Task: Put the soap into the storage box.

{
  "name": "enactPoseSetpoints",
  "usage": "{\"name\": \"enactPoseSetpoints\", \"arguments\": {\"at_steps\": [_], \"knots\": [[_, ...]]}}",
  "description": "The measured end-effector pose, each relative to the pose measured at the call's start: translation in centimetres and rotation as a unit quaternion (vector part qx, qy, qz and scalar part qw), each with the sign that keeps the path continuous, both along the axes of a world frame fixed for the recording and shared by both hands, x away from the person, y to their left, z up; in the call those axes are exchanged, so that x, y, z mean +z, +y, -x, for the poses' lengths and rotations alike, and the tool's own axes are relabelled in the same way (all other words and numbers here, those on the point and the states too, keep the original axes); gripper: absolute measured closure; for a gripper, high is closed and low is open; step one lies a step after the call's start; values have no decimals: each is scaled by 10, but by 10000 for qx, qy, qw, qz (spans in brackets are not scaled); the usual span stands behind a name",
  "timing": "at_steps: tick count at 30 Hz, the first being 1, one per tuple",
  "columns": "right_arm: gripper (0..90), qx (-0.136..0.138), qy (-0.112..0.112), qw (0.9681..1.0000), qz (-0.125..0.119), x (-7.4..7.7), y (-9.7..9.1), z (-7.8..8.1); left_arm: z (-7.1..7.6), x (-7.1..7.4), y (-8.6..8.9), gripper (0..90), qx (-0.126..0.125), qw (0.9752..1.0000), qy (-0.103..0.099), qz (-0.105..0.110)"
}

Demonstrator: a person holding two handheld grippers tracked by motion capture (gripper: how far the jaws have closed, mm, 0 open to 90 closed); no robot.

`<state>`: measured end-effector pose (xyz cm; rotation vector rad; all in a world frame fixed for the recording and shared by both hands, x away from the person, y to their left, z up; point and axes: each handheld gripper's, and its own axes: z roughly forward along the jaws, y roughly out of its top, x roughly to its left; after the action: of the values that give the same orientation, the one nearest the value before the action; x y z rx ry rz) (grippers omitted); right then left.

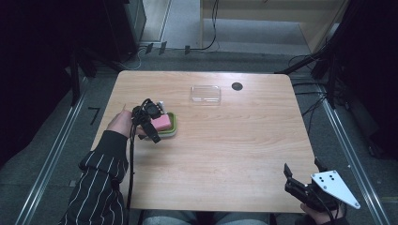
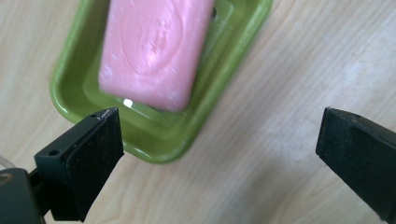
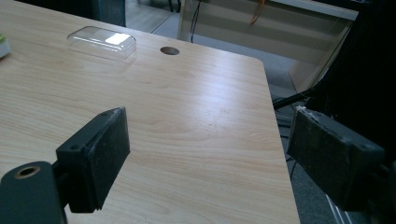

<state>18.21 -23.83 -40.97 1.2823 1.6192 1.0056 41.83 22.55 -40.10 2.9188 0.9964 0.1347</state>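
Black jaws of the left tongs point(image 2: 219, 140) stood wide apart, released and holding nothing, poised just above the near corner of a soap dish point(image 2: 187, 126). One jaw hung over the dish's rim, the other over bare wood off to the side. Seen from above, those left tongs point(image 1: 151, 123) hovered at the left side of the table point(image 1: 225, 154), a striped sleeve point(image 1: 101, 183) trailing behind them.

The dish was glossy lime green, a shallow rounded rectangle with stepped inner walls. In it lay a pink soap bar point(image 2: 154, 51), smooth, with rounded corners and a faint stamped oval; I could not read any lettering in it.

The right tongs point(image 1: 302, 173) waited well apart at the table's near right corner, jaws also spread and empty. Farther off, toward the far edge, a clear plastic lid point(image 1: 205, 93) lay flat beside a dark round hole point(image 1: 237, 86).
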Motion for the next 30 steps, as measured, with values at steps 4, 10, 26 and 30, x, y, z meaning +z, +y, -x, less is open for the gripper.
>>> {"name": "enactPoseSetpoints", "arguments": {"at_steps": [4, 10, 26, 30], "knots": [[137, 39, -1, 10000, 1, 0, 1, -2, 9, 0, 4, 12, 87, 9999, 56, 16], [137, 85, -7, 10000, -7, 0, 3, -4, 20, -2, 8, 12, 194, 9997, 119, 29], [137, 296, -20, 9996, -3, 1, 12, -15, 53, -8, 23, 12, 552, 9983, 138, 84], [137, 365, -30, 9993, 1, 1, 15, -18, 62, -10, 27, 12, 657, 9977, 148, 93]]}}
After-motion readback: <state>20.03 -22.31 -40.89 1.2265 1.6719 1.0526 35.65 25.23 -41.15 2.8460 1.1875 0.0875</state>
